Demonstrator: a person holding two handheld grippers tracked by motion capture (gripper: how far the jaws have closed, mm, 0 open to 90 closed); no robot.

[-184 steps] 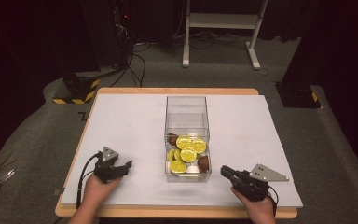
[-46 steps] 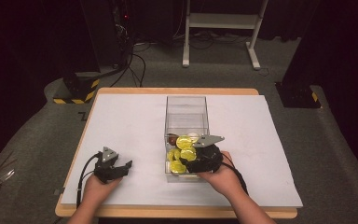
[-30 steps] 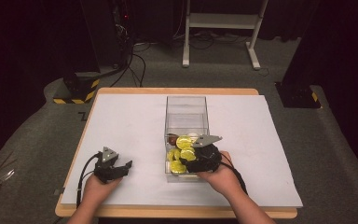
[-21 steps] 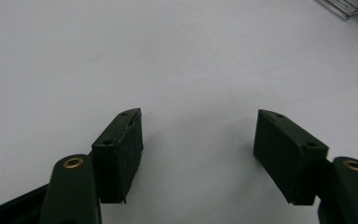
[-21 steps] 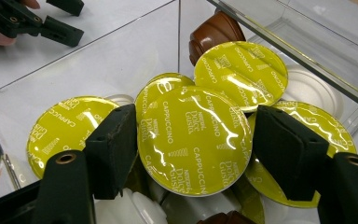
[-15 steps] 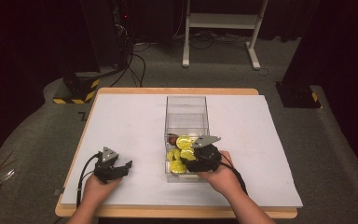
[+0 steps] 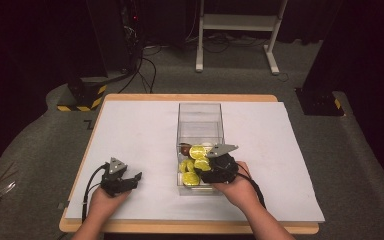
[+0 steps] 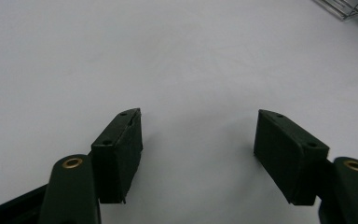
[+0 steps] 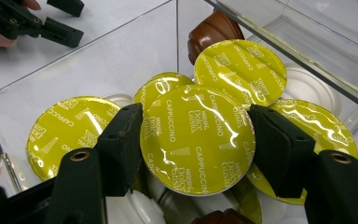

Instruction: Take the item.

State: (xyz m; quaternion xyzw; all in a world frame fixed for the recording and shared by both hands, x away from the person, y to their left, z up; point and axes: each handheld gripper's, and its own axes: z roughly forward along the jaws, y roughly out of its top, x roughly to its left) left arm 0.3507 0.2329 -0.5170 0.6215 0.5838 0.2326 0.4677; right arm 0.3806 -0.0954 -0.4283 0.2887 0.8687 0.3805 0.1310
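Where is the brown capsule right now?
The brown capsule lies in the clear box, at the far edge of the yellow-lidded capsules. In the high view it sits at the pile's far-left corner, beyond the right gripper.

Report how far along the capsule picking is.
Done: the right gripper is down inside the clear box. In hand: its jaws have just been closing and now sit against both edges of the top yellow cappuccino capsule, not yet lifted. Left: every capsule is in the box; the left gripper rests open on the white table cover.
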